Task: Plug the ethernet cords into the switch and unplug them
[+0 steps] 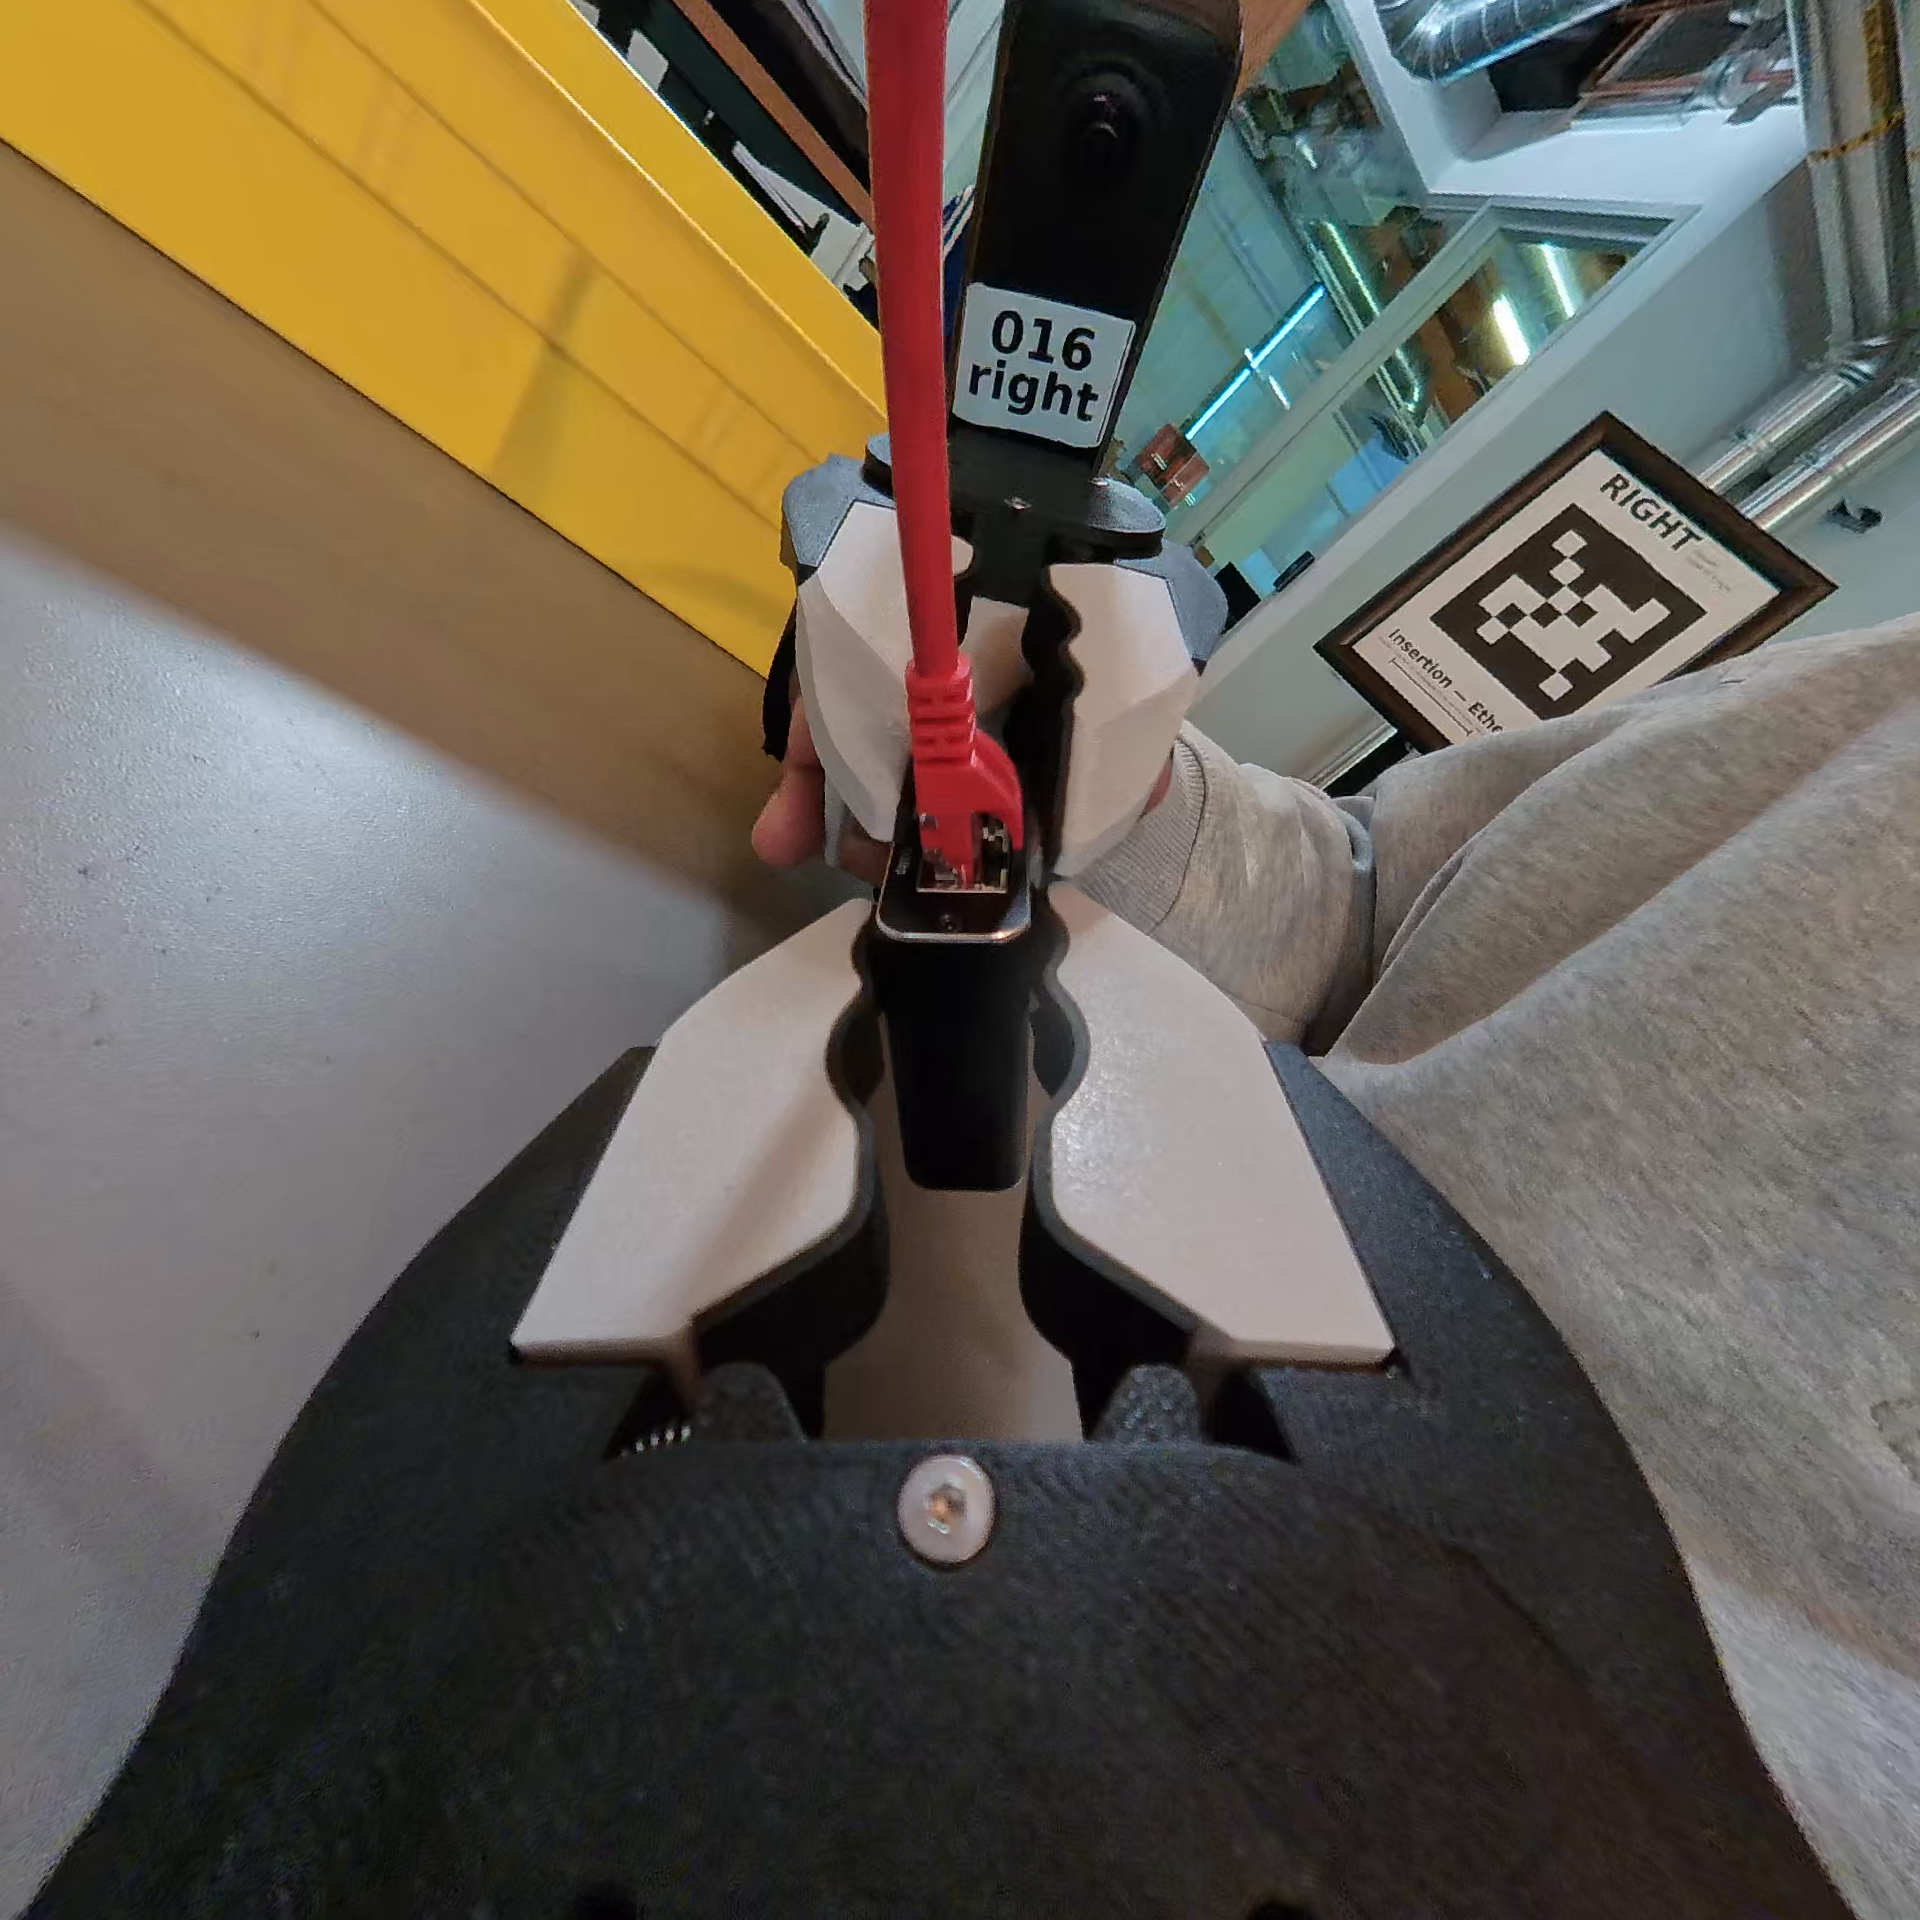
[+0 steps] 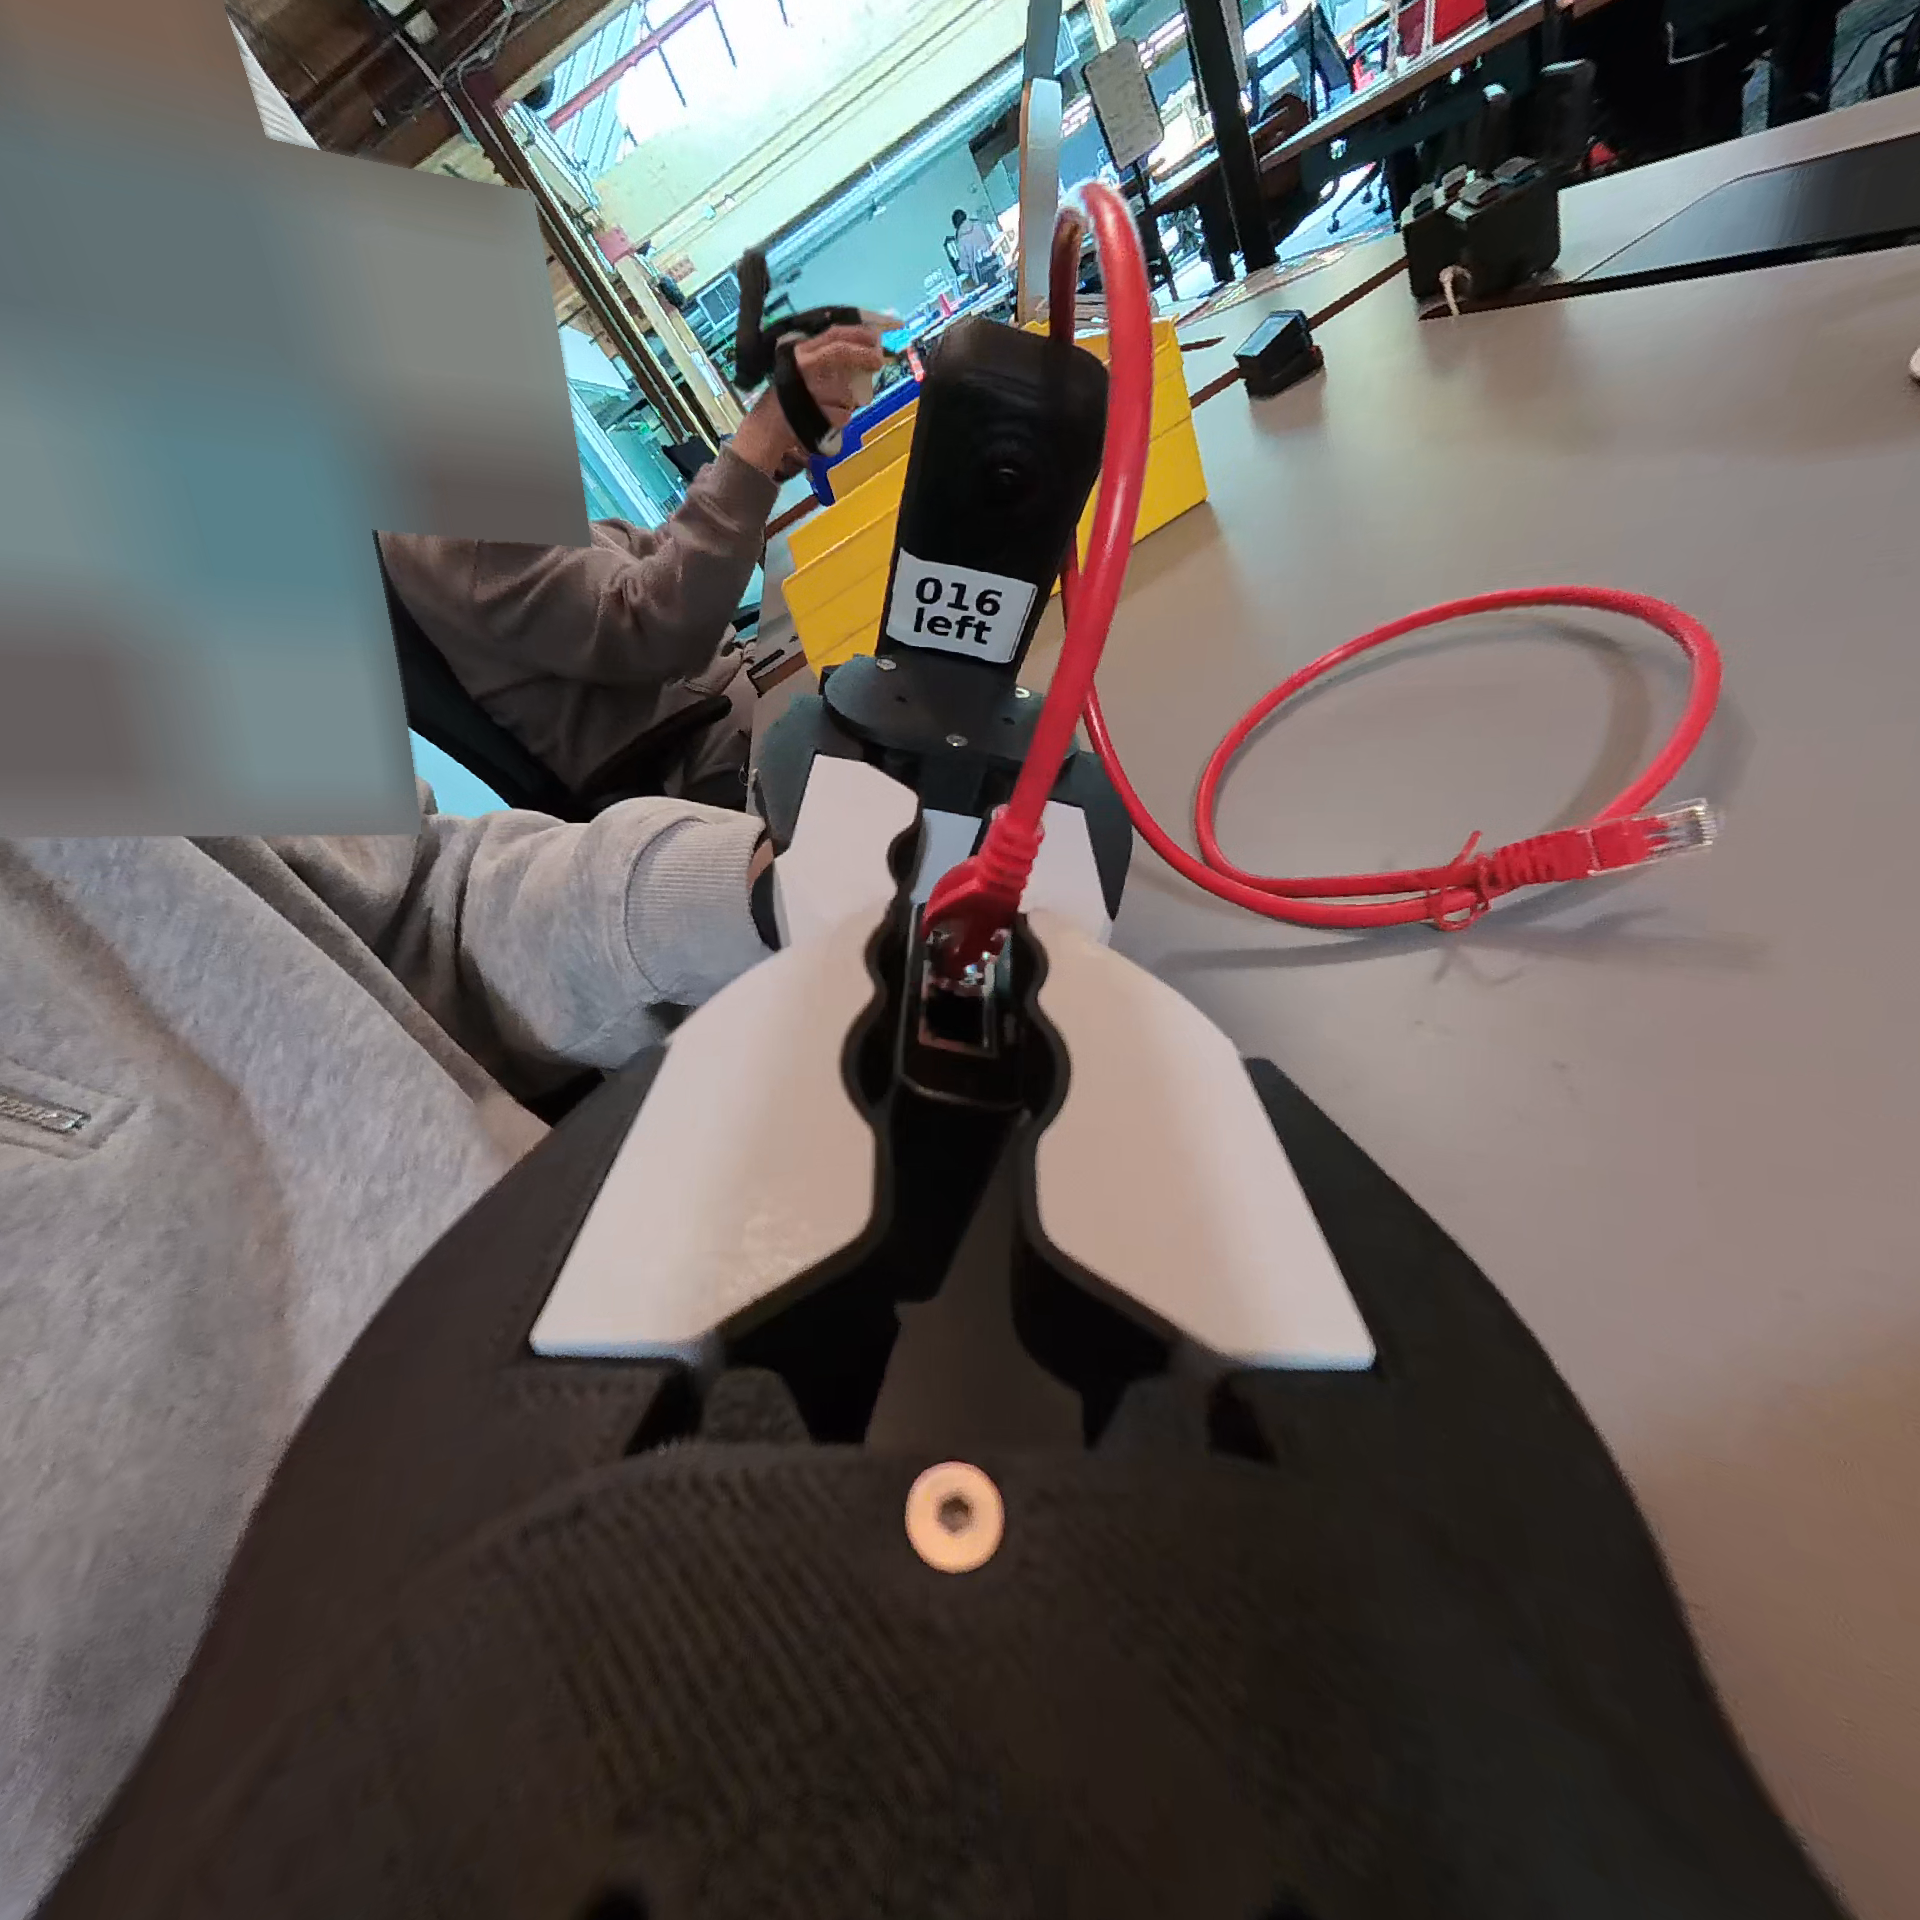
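Observation:
My left gripper (image 1: 954,914) is shut on a narrow black switch (image 1: 951,1049), held on edge with its port face away from me. A red ethernet cord (image 1: 909,343) runs up from its red plug (image 1: 961,774), which sits in a port of the switch. My right gripper (image 2: 961,951) faces the left one and is shut on that plug (image 2: 977,894) at the switch (image 2: 951,1132). One empty port (image 2: 956,1031) shows just in front of the plug. The cord (image 2: 1455,665) loops over the grey table, its free plug (image 2: 1647,836) lying loose.
A yellow bin (image 2: 1164,447) stands behind the left gripper on the grey table (image 2: 1558,1143). A framed marker sign (image 1: 1569,603) stands at the right. My grey sleeves (image 1: 1621,1039) cross both views. Another person sits beyond, and black boxes (image 2: 1278,348) lie farther back.

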A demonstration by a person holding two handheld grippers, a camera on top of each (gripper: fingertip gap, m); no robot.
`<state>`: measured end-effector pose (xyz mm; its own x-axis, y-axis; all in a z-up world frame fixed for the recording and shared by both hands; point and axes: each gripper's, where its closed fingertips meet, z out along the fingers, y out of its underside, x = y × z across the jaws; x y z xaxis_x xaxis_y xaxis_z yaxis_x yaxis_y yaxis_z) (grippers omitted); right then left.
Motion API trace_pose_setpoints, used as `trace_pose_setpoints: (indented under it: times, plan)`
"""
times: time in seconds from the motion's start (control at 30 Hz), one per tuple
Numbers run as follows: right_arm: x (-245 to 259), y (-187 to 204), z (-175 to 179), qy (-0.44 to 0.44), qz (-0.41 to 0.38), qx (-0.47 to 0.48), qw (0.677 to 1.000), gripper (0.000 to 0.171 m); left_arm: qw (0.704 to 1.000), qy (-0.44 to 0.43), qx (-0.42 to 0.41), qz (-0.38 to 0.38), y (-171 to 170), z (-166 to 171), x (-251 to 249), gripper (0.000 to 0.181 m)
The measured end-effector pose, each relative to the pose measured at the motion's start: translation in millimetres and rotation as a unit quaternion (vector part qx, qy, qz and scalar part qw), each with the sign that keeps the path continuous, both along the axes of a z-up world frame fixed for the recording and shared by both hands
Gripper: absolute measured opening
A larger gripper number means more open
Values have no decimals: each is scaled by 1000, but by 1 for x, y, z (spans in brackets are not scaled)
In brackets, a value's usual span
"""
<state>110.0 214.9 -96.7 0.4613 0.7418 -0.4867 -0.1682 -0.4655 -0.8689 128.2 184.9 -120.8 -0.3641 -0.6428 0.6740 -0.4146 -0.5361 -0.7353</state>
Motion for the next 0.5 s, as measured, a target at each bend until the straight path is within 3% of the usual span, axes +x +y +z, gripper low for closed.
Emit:
trace_pose_setpoints:
  times: [0.23,0.5]
  plan:
    - [0,0,3,15,1,-3,1000,26,1000,1,-2,-1,0,0,0,25]
    - [2,2,2,12,-6,-5,1000,17,1000,2,8,-3,-2,-1,0,24]
